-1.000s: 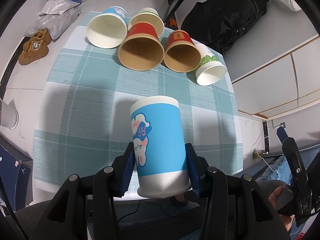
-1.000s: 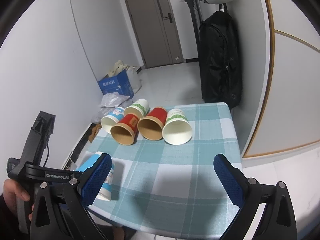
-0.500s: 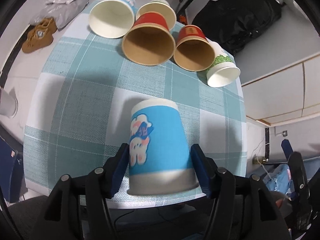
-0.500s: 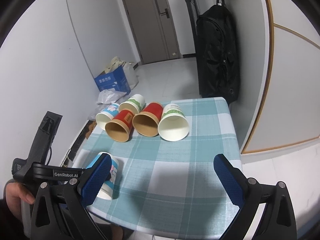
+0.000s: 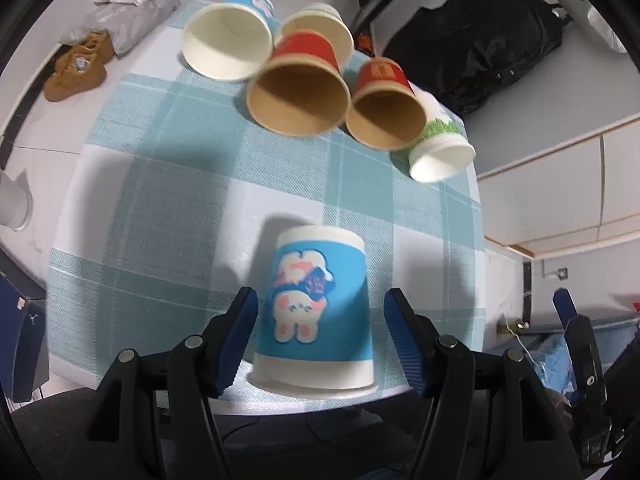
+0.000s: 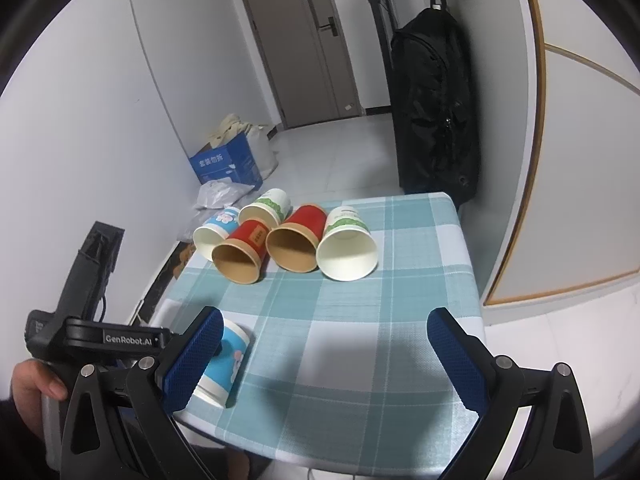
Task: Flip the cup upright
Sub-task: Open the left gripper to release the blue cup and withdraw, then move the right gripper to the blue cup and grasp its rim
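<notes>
A blue paper cup (image 5: pixel 318 312) with a cartoon print lies on its side at the near edge of the checked tablecloth (image 5: pixel 168 184). Its wide white rim faces me and its print is inverted. My left gripper (image 5: pixel 320 324) is open, one blue pad on each side of the cup with a gap between pad and cup. The right wrist view shows the same cup (image 6: pixel 224 364) at the near left corner, partly behind the left finger of my right gripper (image 6: pixel 320 360). That gripper is open and empty above the table's near edge.
Several cups lie on their sides in a cluster at the far end: a blue one (image 5: pixel 226 42), two red ones (image 5: pixel 300 88) (image 5: pixel 386 108) and two white-green ones (image 5: pixel 440 148). A black backpack (image 6: pixel 434 108) hangs behind the table. A blue box (image 6: pixel 226 162) and bags sit on the floor.
My left gripper opened and let go of the blue cup, which now rests on the table edge. The pads stand wider apart. The right gripper drifted slightly; it stays open.
</notes>
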A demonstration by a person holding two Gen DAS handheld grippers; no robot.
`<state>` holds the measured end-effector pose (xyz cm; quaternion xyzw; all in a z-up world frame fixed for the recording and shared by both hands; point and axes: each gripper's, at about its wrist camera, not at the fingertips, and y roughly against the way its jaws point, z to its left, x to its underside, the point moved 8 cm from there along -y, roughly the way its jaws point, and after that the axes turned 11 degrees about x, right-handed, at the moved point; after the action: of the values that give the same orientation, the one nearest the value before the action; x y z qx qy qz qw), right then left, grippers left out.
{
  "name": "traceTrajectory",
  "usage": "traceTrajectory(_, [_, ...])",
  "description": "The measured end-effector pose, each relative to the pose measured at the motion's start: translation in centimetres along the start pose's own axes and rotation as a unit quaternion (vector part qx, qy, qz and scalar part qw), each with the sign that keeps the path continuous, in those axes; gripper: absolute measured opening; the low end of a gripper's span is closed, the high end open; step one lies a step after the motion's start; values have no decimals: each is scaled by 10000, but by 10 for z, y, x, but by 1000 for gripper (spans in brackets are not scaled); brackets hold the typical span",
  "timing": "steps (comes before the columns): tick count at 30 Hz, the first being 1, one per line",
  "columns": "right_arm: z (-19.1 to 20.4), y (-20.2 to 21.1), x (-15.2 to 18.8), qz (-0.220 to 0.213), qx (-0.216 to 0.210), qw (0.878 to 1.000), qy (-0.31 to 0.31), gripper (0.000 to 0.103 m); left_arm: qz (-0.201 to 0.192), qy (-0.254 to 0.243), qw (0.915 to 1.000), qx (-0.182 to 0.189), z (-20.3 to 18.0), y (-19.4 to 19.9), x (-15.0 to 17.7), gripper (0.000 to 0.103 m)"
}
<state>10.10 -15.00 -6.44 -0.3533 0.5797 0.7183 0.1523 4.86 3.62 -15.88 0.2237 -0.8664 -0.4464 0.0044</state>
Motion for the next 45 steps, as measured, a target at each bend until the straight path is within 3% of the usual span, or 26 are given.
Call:
traceTrajectory(3, [1,-1,1,14,-12,10000,12,103,-279,-99,9995,-80,-2,12,-6,61])
traceTrajectory(8, [3,-1,1,33,-73,10000,-25,103,-710,-189,9972,113,-7,42,-10,61])
traceTrajectory(13, [9,0,0,-14,-169,9998,52,103,-1441,-343,9889,118,-19,85,-25,61])
traceTrajectory(16, [15,2,0,-19,-250,9996,86,103,-1891,-634,9797,-194,-25,112,-26,61])
traceTrajectory(19, [19,3,2,-20,-314,9994,146,103,-2042,-1128,9699,-697,-28,122,-24,61])
traceTrajectory(23, [27,4,4,-28,-366,9989,274,102,-2370,-1603,9467,-1480,-19,125,-20,62])
traceTrajectory(24, [29,3,5,-28,-382,9988,308,101,-2388,-1597,9452,-1551,-16,124,-19,62])
traceTrajectory(29, [44,4,9,-17,-487,9976,486,98,-2338,-1149,9532,-1533,10,116,-15,62])
traceTrajectory(35, [59,0,15,50,-584,9962,644,98,-2518,-1068,9495,-1541,18,129,-17,63])
traceTrajectory(36, [63,-2,16,87,-652,9959,626,97,-2563,-1031,9490,-1518,18,134,-14,66])
traceTrajectory(38, [77,-6,21,200,-880,9937,661,95,-2681,-863,9492,-1402,24,142,-14,75])
traceTrajectory(45, [151,-25,53,534,-1329,9797,1399,90,-2805,-440,9492,-1359,53,155,-18,76])
